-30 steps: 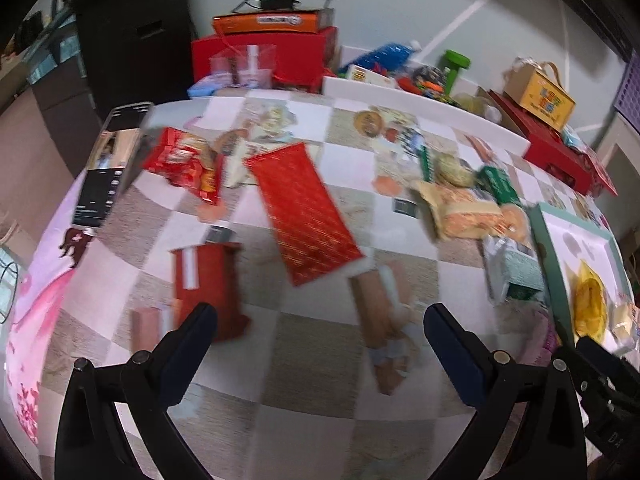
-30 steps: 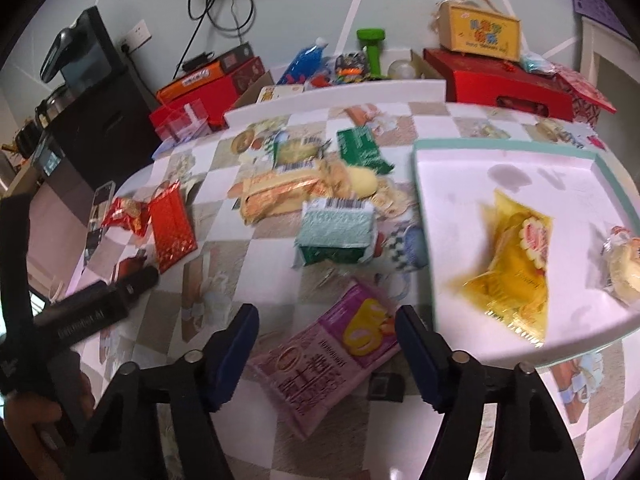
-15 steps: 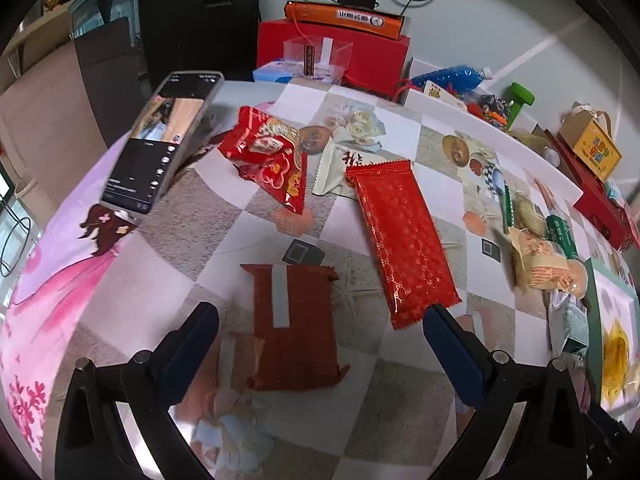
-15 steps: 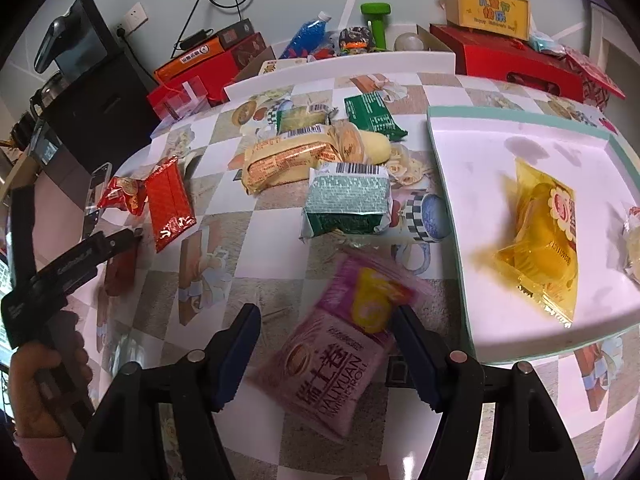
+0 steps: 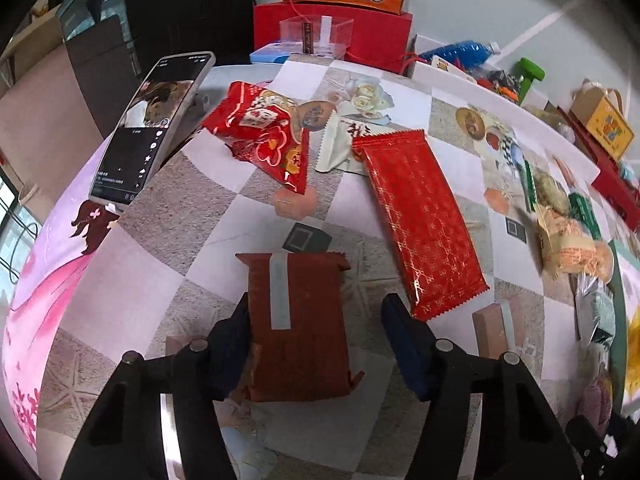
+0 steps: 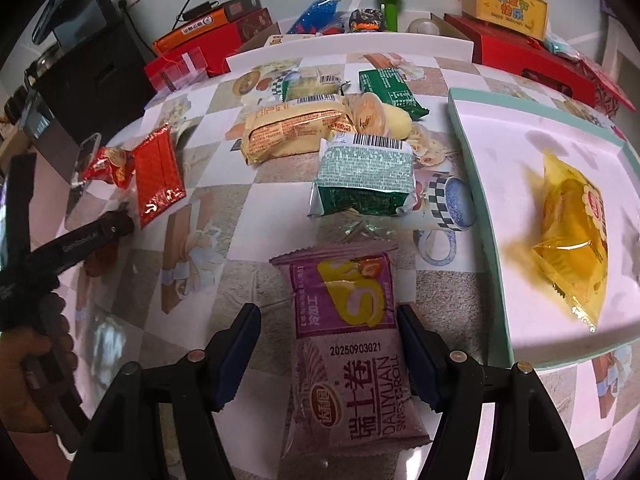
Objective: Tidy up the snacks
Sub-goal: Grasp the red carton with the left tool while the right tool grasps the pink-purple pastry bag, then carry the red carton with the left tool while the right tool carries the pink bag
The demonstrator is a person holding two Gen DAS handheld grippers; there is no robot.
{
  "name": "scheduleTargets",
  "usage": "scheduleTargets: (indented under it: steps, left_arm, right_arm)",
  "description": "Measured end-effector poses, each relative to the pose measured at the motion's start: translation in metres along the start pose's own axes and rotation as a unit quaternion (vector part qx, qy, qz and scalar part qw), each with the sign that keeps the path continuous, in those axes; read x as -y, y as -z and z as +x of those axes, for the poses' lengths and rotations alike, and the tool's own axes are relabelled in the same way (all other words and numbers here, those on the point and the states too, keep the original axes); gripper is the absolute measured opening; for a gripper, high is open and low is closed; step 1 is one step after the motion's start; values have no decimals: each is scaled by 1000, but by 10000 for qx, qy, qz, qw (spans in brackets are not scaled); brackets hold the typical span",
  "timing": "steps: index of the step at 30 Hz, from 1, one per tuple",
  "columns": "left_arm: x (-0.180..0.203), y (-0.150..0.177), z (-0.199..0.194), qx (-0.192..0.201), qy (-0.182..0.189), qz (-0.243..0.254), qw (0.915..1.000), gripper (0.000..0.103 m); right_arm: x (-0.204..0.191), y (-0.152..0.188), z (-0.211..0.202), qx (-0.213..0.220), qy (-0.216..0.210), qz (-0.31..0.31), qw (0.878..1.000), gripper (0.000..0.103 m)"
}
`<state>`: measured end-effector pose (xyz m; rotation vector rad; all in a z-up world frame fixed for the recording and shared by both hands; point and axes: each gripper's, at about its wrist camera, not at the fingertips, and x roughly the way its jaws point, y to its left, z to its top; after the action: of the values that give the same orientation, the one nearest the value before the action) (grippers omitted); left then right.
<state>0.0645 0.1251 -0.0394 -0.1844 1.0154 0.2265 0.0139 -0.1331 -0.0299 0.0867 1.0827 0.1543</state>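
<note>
- The dark red snack pack (image 5: pixel 298 324) lies flat near the table's (image 5: pixel 120 280) near edge, seam side up, between the jaws of the left gripper (image 5: pixel 316 344). Those jaws are closing: the left finger touches the pack's edge, and the right one stands just clear of it.
- The purple Swiss roll packet (image 6: pixel 352 356) also lies near the near edge, between the jaws of the right gripper (image 6: pixel 328 352). These jaws are closing too; the right pad touches the wrapper's edge, the left pad stands apart.
- Beyond the dark red pack, a long red gold-patterned packet (image 5: pixel 420 220) lies slantwise, and a crumpled red flowered bag (image 5: pixel 264 136) sits toward the far left corner, beside a propped phone (image 5: pixel 152 128).
- Beyond the purple packet lie a green-and-silver pack (image 6: pixel 364 176), then a yellow pastry packet (image 6: pixel 292 128).
- At the table's right edge a teal-rimmed tray (image 6: pixel 480 184) holds a yellow bag (image 6: pixel 568 236).
- A hand (image 6: pixel 28 364) holds the left gripper's handle at the table's left edge.
</note>
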Motion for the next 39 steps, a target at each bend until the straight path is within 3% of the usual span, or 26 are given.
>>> scheduleTargets:
  steps: [3,17,22,24,39]
  left_arm:
    - [7,0,-1,-12,122,128,9998,57]
    - [47,11,-3,-102,410,742,9964,56]
    - [48,12,-4,-90,366,746,9965,54]
    - [47,12,-5,-74,348,724,9967,41]
    - [50,15,-8,-67,562,739,9957,41]
  right_arm:
    - [-2,-1,1,19,169,-104,9998,64]
    - [9,-1,0,81,390,-166,9991,48]
    - [9,-1,0,112,340,-157,9992,46]
    - [10,-1,-1,125,309,-148,9993,46]
    - [11,-2,-8,253,188,-117,9994,44]
